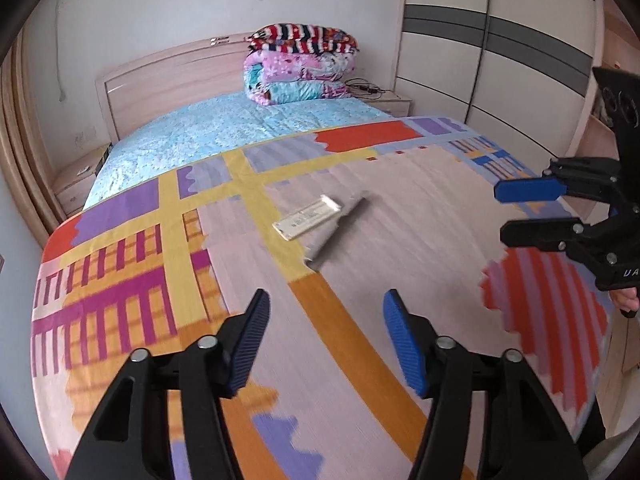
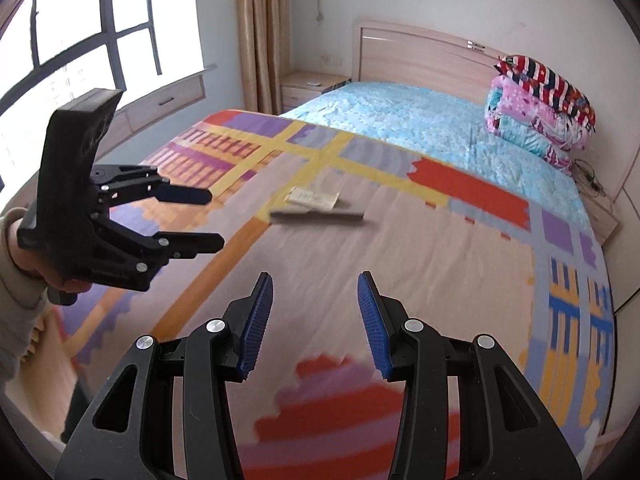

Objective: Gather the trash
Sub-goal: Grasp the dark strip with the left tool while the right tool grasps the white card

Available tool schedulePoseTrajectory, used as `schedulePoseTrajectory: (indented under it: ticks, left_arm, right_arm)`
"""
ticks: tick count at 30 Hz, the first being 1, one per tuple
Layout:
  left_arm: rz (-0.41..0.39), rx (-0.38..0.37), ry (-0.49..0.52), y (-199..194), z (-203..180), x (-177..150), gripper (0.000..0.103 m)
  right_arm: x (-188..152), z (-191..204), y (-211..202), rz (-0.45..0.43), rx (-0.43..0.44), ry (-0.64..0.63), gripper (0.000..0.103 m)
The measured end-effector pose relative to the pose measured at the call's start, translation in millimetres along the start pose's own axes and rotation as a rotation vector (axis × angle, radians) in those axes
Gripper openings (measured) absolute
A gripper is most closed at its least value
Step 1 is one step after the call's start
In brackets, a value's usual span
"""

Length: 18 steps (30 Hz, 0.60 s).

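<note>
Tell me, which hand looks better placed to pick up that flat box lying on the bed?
Probably the left. The flat box lies almost straight ahead of the open left gripper. The right gripper is open too, but the box sits slightly off its line.

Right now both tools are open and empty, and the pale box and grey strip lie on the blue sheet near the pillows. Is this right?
Not quite. The pale box and grey strip lie on the patterned blanket, not the blue sheet; the left wrist view shows this. Both tools, left and right, are open and empty.
</note>
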<state>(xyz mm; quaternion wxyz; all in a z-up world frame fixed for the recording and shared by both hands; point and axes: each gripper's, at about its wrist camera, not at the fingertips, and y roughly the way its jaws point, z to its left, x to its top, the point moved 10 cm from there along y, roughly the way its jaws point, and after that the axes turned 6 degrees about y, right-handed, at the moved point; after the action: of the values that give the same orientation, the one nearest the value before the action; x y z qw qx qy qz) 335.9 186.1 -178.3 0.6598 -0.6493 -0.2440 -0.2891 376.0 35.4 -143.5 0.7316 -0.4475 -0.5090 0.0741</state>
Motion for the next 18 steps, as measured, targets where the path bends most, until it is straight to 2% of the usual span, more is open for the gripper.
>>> schedulePoseTrajectory:
  ticks: [5,12,18]
  left_arm:
    - [0.003,-0.016,0.024,21.9,6.1,11.7,0.054]
    - [0.007,-0.041,0.048,42.6,5.4,23.7,0.038]
    - [0.042,-0.106,0.053,58.5,1.7,21.6,0.024]
  right_arm:
    - [26.8,-14.8,24.8,0.003,-0.010,0.024,0.044]
    - [45.2,-20.3,59.4,0.042,0.034,0.074,0.044]
    - [50.6,-19.3,82.4,0.079,0.042,0.076,0.043]
